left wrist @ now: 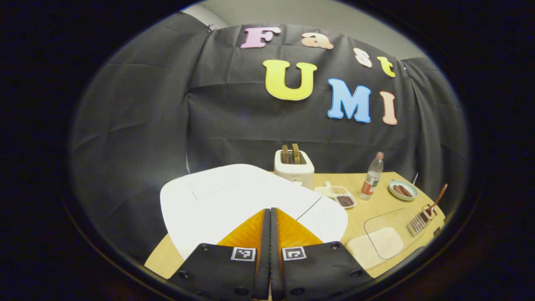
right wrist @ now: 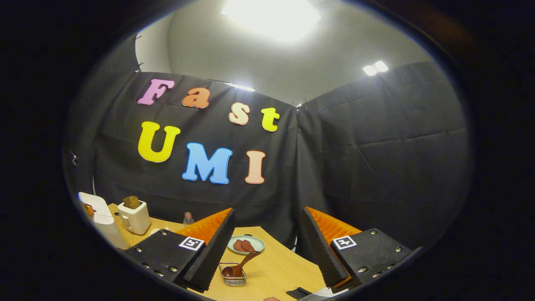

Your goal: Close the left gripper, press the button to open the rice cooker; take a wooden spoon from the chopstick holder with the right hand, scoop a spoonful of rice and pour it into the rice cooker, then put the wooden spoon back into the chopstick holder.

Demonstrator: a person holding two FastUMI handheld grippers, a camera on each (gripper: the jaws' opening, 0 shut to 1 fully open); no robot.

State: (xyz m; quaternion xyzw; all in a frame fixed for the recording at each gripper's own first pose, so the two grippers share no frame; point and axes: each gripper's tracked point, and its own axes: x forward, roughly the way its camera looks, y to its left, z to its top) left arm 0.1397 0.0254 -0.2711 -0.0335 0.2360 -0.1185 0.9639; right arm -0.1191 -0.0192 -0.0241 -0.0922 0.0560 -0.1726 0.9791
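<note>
The white rice cooker (left wrist: 217, 200) lies right under my left gripper (left wrist: 269, 210), lid down. This gripper is shut with nothing between its fingers, its tips over the lid's near part. At the table's right end a wire chopstick holder (left wrist: 421, 220) has the wooden spoon (left wrist: 437, 200) leaning in it. Beside the holder stands a clear container of white rice (left wrist: 382, 242). In the right gripper view my right gripper (right wrist: 267, 211) is open and empty, held above and short of the chopstick holder (right wrist: 233, 276) and the wooden spoon (right wrist: 242, 262). The rice cooker (right wrist: 100, 219) sits far left there.
Behind the cooker stands a white toaster (left wrist: 294, 166) with two slices in it. A divided dish of beans (left wrist: 340, 196), a plastic bottle (left wrist: 372, 175) and a plate of sausages (left wrist: 402, 190) line the wooden table (left wrist: 376, 207). Black cloth walls close off the back and the sides.
</note>
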